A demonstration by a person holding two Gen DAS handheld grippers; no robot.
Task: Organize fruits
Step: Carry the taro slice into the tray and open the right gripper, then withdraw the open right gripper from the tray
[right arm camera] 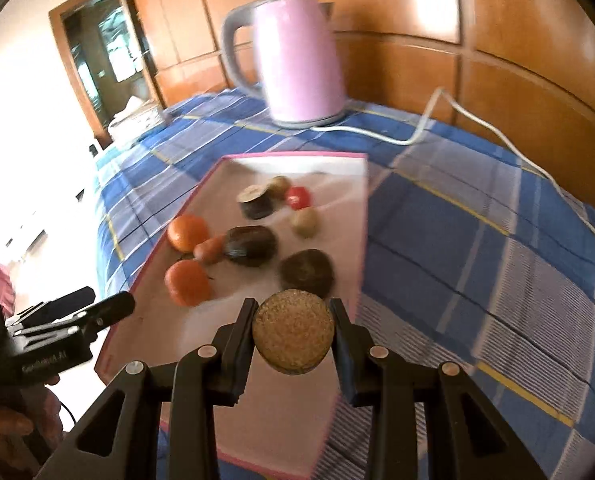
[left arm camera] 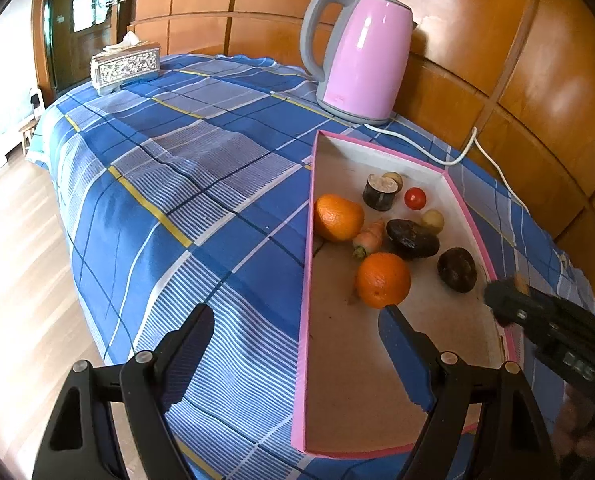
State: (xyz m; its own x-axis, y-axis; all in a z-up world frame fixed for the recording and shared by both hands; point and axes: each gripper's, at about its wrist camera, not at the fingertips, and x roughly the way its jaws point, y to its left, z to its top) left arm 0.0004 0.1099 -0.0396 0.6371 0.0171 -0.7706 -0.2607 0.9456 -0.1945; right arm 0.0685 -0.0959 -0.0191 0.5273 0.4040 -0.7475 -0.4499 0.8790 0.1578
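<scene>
— Where's the fruit right now?

— The right tongs (right arm camera: pixel 293 334) are clamped on a rough brown round fruit (right arm camera: pixel 292 331), held above the near end of the pink tray (left arm camera: pixel 306 280). The rest already lies inside – two oranges (left arm camera: pixel 383 280), a carrot (left arm camera: pixel 370 237) and some dark pieces.

— And the left tongs (left arm camera: pixel 297 352)?

— Spread wide with nothing between them, straddling the tray's left wall.

— What could go wrong?

— I'd say the grip is narrow on a round thing – a tilt or early release could send it rolling over the low wall onto the checked cloth (left arm camera: pixel 177 168), or knock the dark fruit (right arm camera: pixel 307 273) just ahead.
</scene>
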